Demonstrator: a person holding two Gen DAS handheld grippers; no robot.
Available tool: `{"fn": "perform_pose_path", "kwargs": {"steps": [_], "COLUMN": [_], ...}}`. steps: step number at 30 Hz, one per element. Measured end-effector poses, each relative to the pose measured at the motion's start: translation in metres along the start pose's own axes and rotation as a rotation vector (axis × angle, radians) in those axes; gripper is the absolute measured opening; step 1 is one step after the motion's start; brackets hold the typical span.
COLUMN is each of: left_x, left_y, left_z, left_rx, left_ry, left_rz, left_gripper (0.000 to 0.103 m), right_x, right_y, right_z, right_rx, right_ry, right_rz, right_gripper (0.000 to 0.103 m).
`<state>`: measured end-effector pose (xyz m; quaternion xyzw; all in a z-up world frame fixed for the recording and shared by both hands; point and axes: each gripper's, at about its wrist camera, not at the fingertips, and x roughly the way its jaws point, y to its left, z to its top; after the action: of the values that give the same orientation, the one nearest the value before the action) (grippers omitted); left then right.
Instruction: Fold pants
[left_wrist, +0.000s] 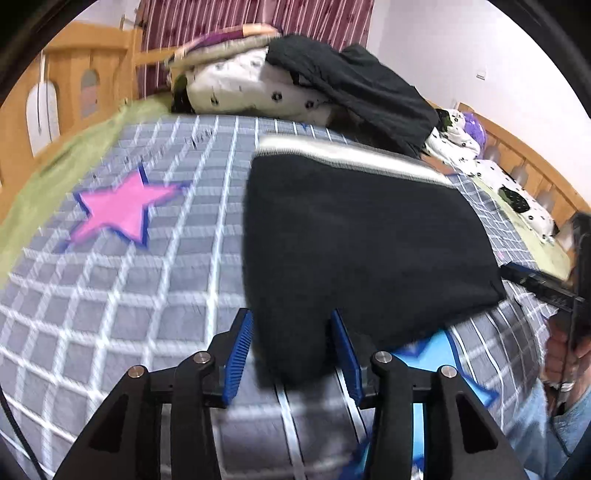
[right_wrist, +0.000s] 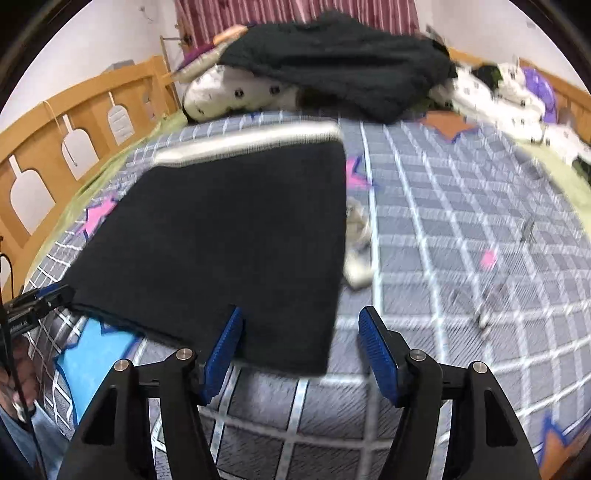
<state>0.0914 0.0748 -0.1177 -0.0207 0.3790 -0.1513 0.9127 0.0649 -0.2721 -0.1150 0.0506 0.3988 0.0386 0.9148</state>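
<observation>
Black pants (left_wrist: 362, 243) lie folded flat on the checked bedspread, grey-white waistband (left_wrist: 354, 157) at the far end. My left gripper (left_wrist: 293, 325) is open, its blue pads either side of the pants' near left corner. In the right wrist view the same pants (right_wrist: 229, 236) fill the centre-left. My right gripper (right_wrist: 301, 325) is open, with the pants' near right corner between its pads. The right gripper also shows at the right edge of the left wrist view (left_wrist: 543, 284), and the left one at the left edge of the right wrist view (right_wrist: 37, 302).
The checked bedspread (left_wrist: 155, 280) has pink (left_wrist: 122, 210) and blue stars. A pile of dark clothes (right_wrist: 332, 62) and spotted bedding (left_wrist: 243, 88) lies at the far end. A small grey item (right_wrist: 356, 243) lies right of the pants. Wooden bed rails (right_wrist: 55, 147) run along both sides.
</observation>
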Motion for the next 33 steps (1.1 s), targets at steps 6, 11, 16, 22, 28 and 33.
{"fn": "perform_pose_path", "kwargs": {"steps": [6,11,16,22,28,33], "left_x": [0.022,0.066,0.133,0.156,0.153,0.156], "left_y": [-0.022,-0.049,-0.054,-0.051,-0.055,-0.053], "left_z": [0.062,0.12,0.14,0.136,0.131,0.135], "left_rx": [0.056,0.117,0.138,0.125,0.141,0.137], "left_ry": [-0.068,-0.103,-0.007,0.048,0.036,0.039], "left_rz": [0.023,0.044,0.167,0.166,0.198,0.199], "left_gripper": [0.047,0.059,0.059,0.07,0.073,0.076], "right_x": [-0.001,0.029,0.095,0.134,0.135,0.133], "right_y": [0.009,0.019,0.025,0.013,0.017,0.015], "right_z": [0.06,0.119,0.156,0.149,0.144,0.144], "right_rx": [-0.077,-0.103,-0.125,-0.097,-0.122,-0.115], "right_ry": [-0.118,-0.175,-0.097,-0.03,-0.048,-0.055], "right_rz": [-0.021,-0.027,-0.017,-0.012,-0.02,-0.022], "right_gripper": [0.065,0.065,0.065,0.063,0.065,0.065]}}
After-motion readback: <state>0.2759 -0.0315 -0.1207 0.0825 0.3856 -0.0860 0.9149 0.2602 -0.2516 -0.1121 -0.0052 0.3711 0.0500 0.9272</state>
